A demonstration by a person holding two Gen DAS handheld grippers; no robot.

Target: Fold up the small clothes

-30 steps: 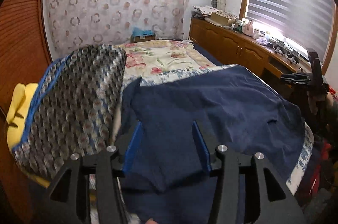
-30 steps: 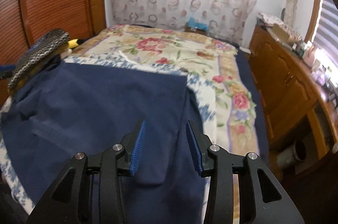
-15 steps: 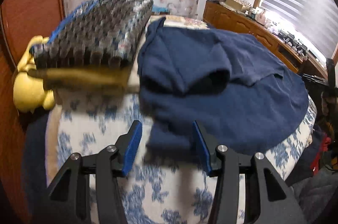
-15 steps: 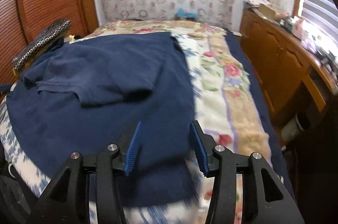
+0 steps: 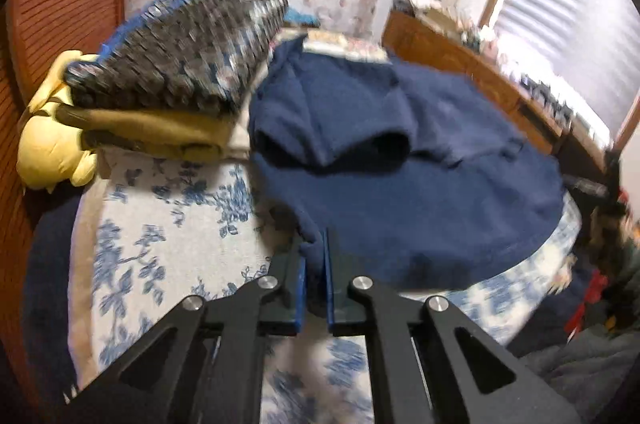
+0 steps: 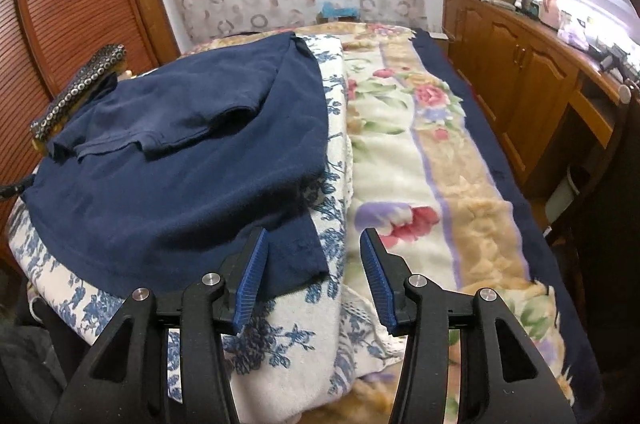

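Observation:
A navy blue shirt (image 5: 420,160) lies on a white cloth with blue flowers (image 5: 168,224) on the bed, its top part folded over the body. My left gripper (image 5: 315,244) is shut on the shirt's near left hem corner. In the right wrist view the same shirt (image 6: 180,160) lies spread to the left. My right gripper (image 6: 312,244) is open just above the shirt's near right hem corner (image 6: 296,256), which sits between the blue pads without being pinched.
A patterned dark cushion (image 5: 180,52) on a yellow pillow (image 5: 52,144) sits left of the shirt. A floral blanket (image 6: 424,152) covers the bed to the right. Wooden cabinets (image 6: 520,64) stand along the right wall under the window.
The shirt's top part was folded down over its body. Both grippers then drew back to the near hem. My left gripper closed on the left hem corner; the right stayed open.

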